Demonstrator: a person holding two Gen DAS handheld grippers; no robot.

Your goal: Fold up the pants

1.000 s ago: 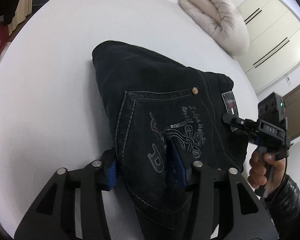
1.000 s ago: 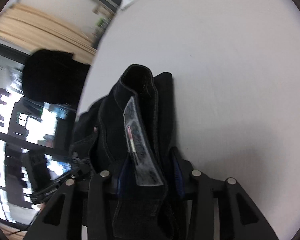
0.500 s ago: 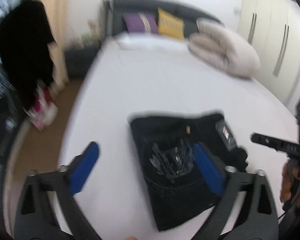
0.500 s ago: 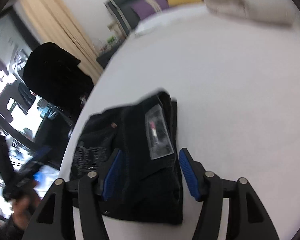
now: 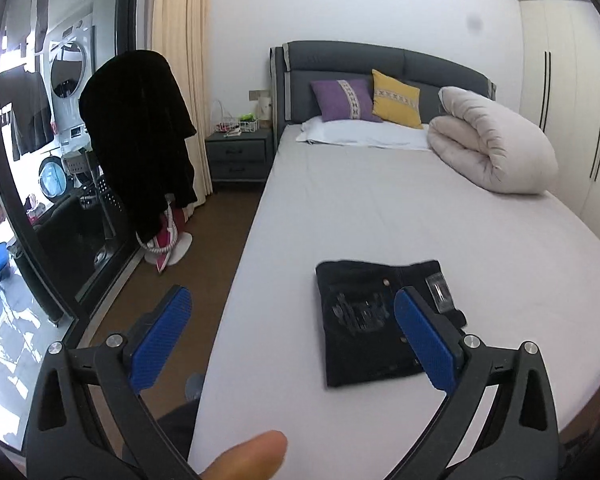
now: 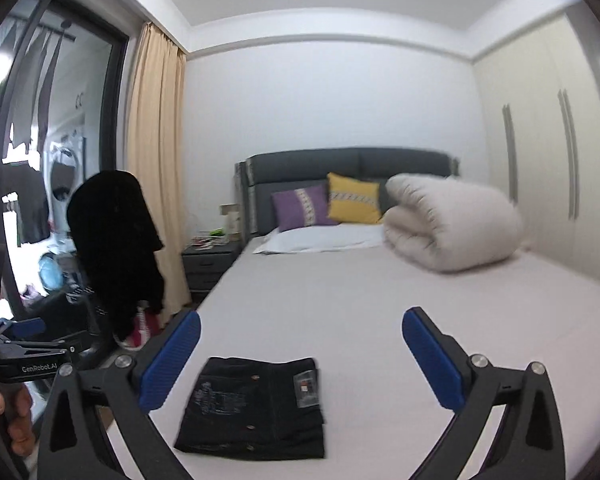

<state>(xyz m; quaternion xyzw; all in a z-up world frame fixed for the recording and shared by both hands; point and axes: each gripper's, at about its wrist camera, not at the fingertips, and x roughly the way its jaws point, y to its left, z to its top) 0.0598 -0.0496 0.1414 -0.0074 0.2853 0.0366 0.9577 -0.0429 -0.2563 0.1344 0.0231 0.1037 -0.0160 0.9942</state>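
Observation:
The black pants [image 5: 364,320] lie folded into a compact rectangle on the white bed [image 5: 380,208], near its foot end; they also show in the right wrist view [image 6: 256,408], with a back-pocket print and a waist label up. My left gripper [image 5: 296,336] is open and empty, held back from the bed's near edge, its right finger in front of the pants. My right gripper [image 6: 300,360] is open and empty, held above and behind the pants. The left gripper's body [image 6: 28,360] shows at the left edge of the right wrist view.
A rolled beige duvet [image 5: 492,144] and purple and yellow cushions [image 5: 368,100] lie at the head of the bed. A nightstand [image 5: 238,156], a black garment on a stand [image 5: 140,132] and a glass door are to the left. Wardrobes [image 5: 572,92] stand at right.
Both grippers have let go of the folded pants, opened wide and pulled back and up from the bed. The pants stay folded on the sheet.

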